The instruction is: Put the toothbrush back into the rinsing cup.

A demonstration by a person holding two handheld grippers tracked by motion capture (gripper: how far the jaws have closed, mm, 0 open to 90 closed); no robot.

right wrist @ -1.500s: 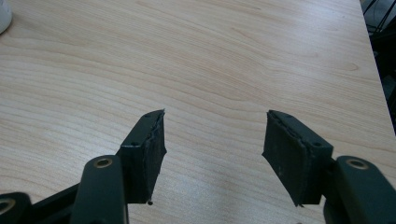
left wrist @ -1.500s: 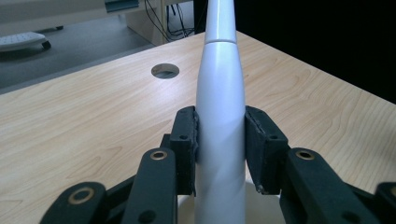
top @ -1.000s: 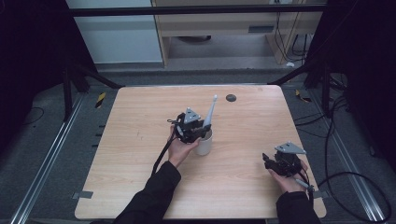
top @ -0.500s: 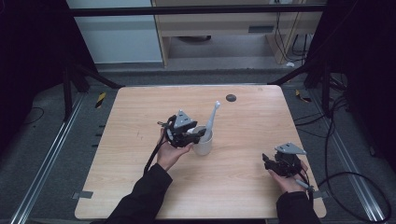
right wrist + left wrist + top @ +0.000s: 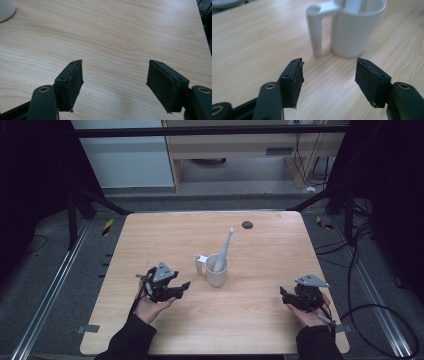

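Left claw [image 5: 186, 285] off cup [image 5: 217, 272], back to near left, jaws just opened, spread, empty. Toothbrush [image 5: 224, 251] stands in cup: placement looks done. Right claw [image 5: 284, 296] spread, idle.

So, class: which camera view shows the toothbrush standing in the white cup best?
The high view: the toothbrush shows whole, leaning in the cup. The left gripper view catches just its lower handle inside the cup's rim; the right gripper view shows a corner of the cup, no brush.
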